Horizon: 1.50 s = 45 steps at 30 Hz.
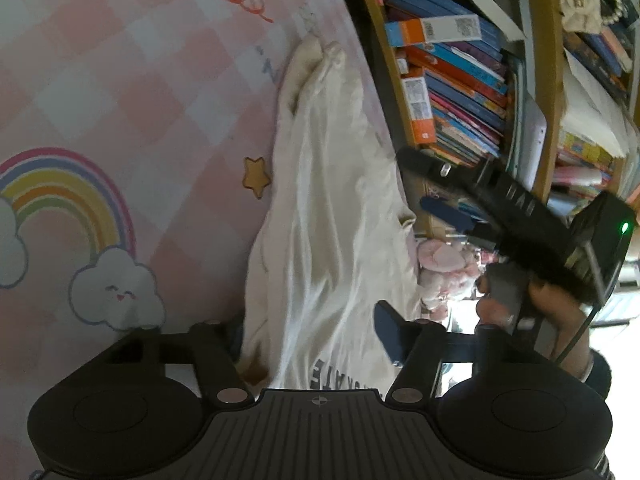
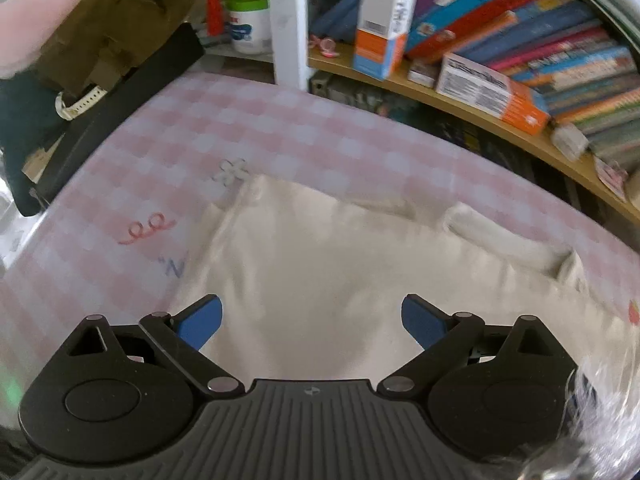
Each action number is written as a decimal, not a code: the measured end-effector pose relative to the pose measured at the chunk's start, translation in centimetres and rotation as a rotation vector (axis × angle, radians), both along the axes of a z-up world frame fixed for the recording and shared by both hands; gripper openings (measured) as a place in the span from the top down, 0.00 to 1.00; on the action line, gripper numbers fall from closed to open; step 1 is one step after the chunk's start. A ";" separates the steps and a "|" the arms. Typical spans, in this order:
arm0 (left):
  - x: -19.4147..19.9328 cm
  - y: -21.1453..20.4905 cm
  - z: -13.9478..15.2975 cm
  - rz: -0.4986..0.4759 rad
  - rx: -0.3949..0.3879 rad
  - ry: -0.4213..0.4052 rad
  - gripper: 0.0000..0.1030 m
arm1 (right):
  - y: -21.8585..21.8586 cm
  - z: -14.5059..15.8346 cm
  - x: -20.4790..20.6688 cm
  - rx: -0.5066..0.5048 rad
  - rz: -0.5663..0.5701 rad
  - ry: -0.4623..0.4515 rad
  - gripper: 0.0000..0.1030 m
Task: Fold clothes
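A cream garment (image 1: 320,216) with dark lettering near its hem lies on the pink checked sheet (image 1: 120,80). My left gripper (image 1: 316,332) is low over it; its jaws stand apart and the cloth fills the gap, with the left finger hidden behind the cloth. In the right wrist view the same cream garment (image 2: 340,272) lies spread flat. My right gripper (image 2: 312,320) is open and empty just above it, its blue pads (image 2: 202,322) wide apart. The right gripper also shows in the left wrist view (image 1: 444,208), held in a hand beside the garment's edge.
A bookshelf (image 2: 500,92) full of books stands right beside the bed edge. An olive garment (image 2: 120,20) and a dark bag with a white watch (image 2: 76,104) lie at the far left. Pink plush toys (image 1: 444,264) sit below the shelf.
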<state>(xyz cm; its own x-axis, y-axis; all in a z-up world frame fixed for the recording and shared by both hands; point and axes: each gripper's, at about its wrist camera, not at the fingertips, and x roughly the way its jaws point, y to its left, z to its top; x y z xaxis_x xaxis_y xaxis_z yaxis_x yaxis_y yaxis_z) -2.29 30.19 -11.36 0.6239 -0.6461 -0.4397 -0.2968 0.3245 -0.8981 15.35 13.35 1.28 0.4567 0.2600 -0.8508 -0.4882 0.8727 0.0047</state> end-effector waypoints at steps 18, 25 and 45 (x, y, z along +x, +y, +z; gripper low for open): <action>-0.2 -3.9 5.6 -0.109 0.269 -0.236 0.90 | 12.3 -2.5 2.9 -0.203 0.197 0.189 0.44; -0.4 -4.7 6.0 -0.148 0.297 -0.264 0.90 | 13.4 -4.2 1.9 -0.319 0.227 0.179 0.44; 1.1 -9.7 11.0 -0.293 0.374 -0.453 0.91 | -0.6 3.5 4.4 -0.053 0.050 0.075 0.94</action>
